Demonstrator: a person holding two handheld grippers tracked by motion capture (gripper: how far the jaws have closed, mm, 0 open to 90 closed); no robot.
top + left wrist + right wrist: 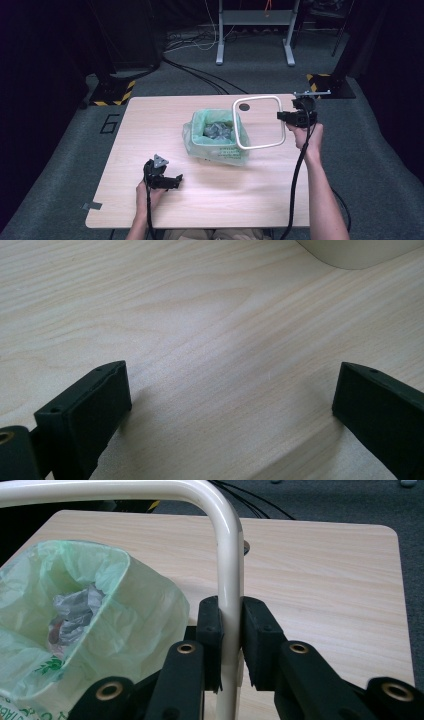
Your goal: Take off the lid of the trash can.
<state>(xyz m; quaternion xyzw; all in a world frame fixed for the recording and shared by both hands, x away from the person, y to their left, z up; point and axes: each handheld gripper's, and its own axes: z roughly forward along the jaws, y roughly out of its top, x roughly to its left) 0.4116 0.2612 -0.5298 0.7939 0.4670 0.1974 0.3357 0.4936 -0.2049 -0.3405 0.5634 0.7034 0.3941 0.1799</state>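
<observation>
Forearms reaching in from the near edge framed a light wooden table, the biggest thing in the scene and host to all the rest. At the middle of that table stood a small bin lined with a pale green bag, crumpled grey paper showing inside it. Just right of the bin, and raised above the tabletop, hung a cream rounded-square ring, apparently the frame that clamps the bag to the bin's rim; its near left corner overlapped the bin's right side in the high view, and whether it touched could not be told. The right gripper, farther right of the bin, had its jaws clamped narrowly on the ring's right-hand bar, the pads pressing the tube from both sides. The left gripper, near the table's front edge and left of the bin, rested low with its jaws spread wide and nothing between them but bare wood. Doing this step well, by the look of it, meant keeping the pinch firm so the ring did not swing, carrying it level, and clearing the loose bag edge rather than snagging it. The free gripper appeared well placed to steady the bin.
</observation>
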